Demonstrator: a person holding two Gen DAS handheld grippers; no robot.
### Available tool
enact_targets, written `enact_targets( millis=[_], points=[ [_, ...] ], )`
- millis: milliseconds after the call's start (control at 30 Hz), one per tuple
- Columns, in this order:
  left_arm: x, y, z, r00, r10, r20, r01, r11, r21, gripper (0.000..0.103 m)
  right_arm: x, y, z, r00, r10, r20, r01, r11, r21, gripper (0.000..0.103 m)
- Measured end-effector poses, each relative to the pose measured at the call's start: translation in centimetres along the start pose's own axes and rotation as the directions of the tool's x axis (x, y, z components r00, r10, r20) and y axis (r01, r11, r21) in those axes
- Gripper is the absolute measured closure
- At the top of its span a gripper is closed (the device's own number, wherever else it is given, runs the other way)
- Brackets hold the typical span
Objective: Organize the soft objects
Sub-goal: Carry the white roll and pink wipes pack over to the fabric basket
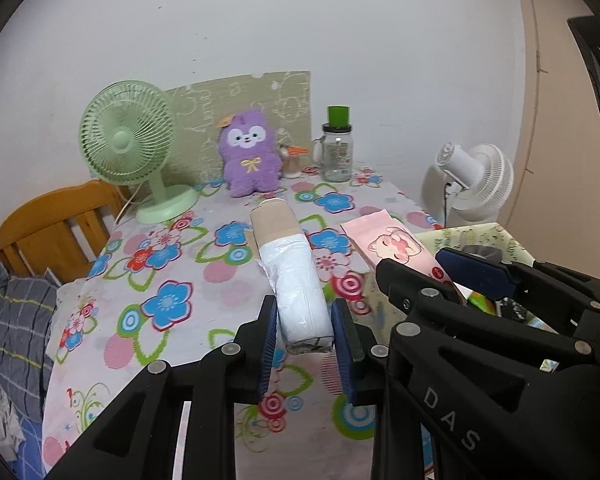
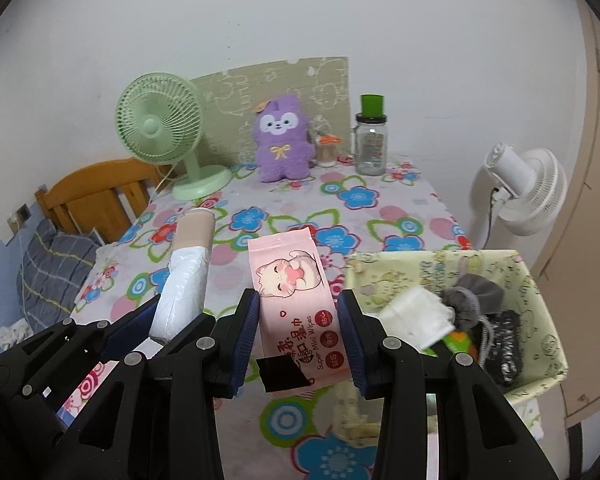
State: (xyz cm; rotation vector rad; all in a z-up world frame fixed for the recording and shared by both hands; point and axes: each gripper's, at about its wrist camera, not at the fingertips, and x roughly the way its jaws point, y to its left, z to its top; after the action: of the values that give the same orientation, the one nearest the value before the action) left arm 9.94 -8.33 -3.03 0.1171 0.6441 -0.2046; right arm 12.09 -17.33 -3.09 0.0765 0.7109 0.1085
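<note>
My left gripper (image 1: 305, 344) is shut on a white and tan roll (image 1: 296, 280) and holds it above the flowered tablecloth (image 1: 172, 280). The roll also shows in the right wrist view (image 2: 186, 276). My right gripper (image 2: 298, 340) is shut on a pink pack of wet wipes (image 2: 296, 300) with a cartoon cat on it, next to the basket. The pack also shows in the left wrist view (image 1: 396, 248). A purple plush toy (image 2: 284, 140) sits at the back of the table.
A pale yellow fabric basket (image 2: 540, 292) at the right holds a white cloth (image 2: 416, 316), grey socks (image 2: 476, 300) and dark items. A green fan (image 2: 160, 128), a glass jar with a green lid (image 2: 371, 140), a white fan (image 2: 528, 192) and a wooden bed frame (image 2: 96, 196) stand around.
</note>
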Motion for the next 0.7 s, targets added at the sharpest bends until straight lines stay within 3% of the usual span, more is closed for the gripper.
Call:
enact_targets(
  millis=[700],
  points=[
    [1.6,-7.6,1.2,0.993,-0.115,-0.004,0.115,0.989,0.094,0.077,-1.6,-7.8,-0.8,0.994,-0.108,0.01,0.107,0.99,0.089,0.059]
  ],
)
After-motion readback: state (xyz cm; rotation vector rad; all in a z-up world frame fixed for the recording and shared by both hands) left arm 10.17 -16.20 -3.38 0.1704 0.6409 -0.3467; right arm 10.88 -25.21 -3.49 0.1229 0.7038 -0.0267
